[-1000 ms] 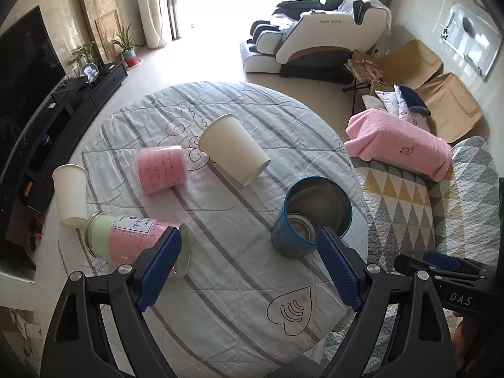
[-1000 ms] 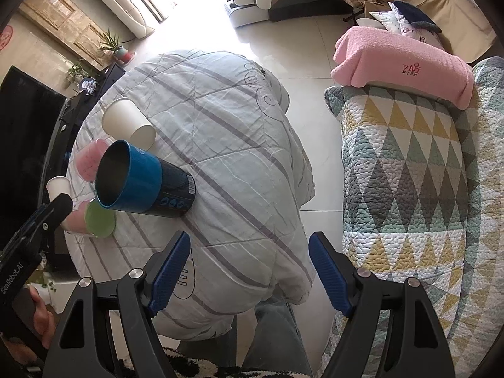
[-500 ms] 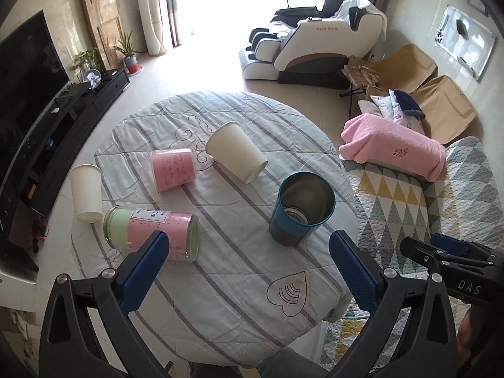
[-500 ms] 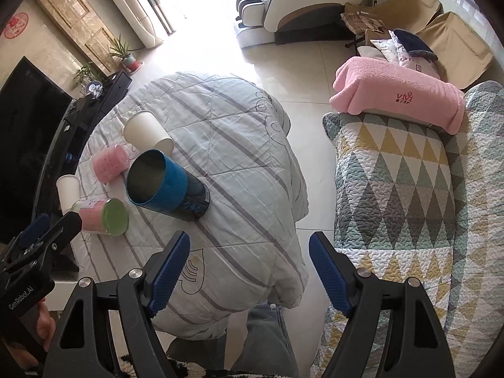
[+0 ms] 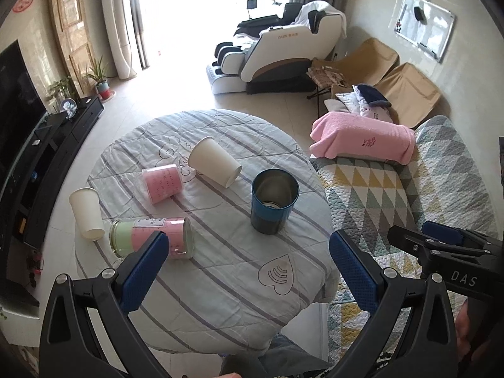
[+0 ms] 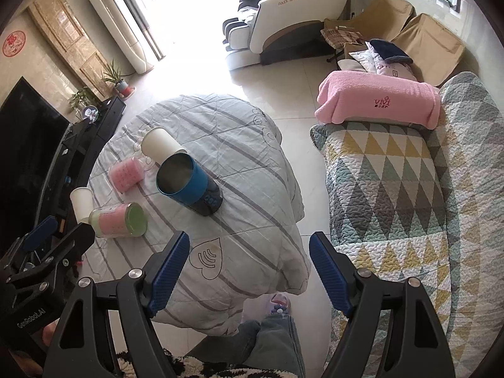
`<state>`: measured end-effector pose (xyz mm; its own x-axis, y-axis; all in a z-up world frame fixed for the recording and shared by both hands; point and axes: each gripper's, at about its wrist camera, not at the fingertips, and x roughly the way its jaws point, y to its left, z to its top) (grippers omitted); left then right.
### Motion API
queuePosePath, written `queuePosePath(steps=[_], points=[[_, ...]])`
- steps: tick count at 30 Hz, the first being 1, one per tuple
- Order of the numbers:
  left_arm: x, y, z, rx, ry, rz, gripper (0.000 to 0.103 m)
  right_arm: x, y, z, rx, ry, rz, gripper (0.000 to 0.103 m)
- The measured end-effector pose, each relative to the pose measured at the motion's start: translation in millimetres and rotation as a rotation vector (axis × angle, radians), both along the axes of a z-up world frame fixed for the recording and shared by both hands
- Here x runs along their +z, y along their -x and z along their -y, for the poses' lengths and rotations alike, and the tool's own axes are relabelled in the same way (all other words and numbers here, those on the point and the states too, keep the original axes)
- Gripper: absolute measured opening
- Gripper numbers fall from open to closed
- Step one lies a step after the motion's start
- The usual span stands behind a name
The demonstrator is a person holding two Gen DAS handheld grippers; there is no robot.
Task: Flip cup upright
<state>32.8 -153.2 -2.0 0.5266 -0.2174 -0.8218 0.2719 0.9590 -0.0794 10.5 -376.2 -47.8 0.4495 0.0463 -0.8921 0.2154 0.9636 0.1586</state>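
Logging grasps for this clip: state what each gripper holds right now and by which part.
Nothing is held. The left gripper and right gripper are both open and empty above the table; the blue cup stands free.

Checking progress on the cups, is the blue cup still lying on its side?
No, the blue cup stands upright on the table, its open mouth facing up.

Round table point(image 5: 220, 283) under a grey-striped white quilted cloth. Upright blue metal cup point(image 5: 273, 201) at centre; toppled cups: white paper point(image 5: 215, 166) at 11 o'clock, pink point(image 5: 163, 183) at 10, white paper point(image 5: 86, 213) at 9, pink-and-green point(image 5: 151, 241) at 8.
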Motion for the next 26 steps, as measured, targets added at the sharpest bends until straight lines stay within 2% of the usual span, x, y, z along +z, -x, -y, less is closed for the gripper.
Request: queuePosePath(steps=[13, 26], points=[[5.2, 18.1, -6.2, -0.017, 0.009, 0.054, 0.103, 3.1, 25.3, -8.4, -0.040, -0.010, 0.038, 0.080], [8.3, 17.9, -11.5, 0.033, 0.012, 0.070, 0.103, 6.6, 30.7, -9.6, -0.028, -0.004, 0.044, 0.080]])
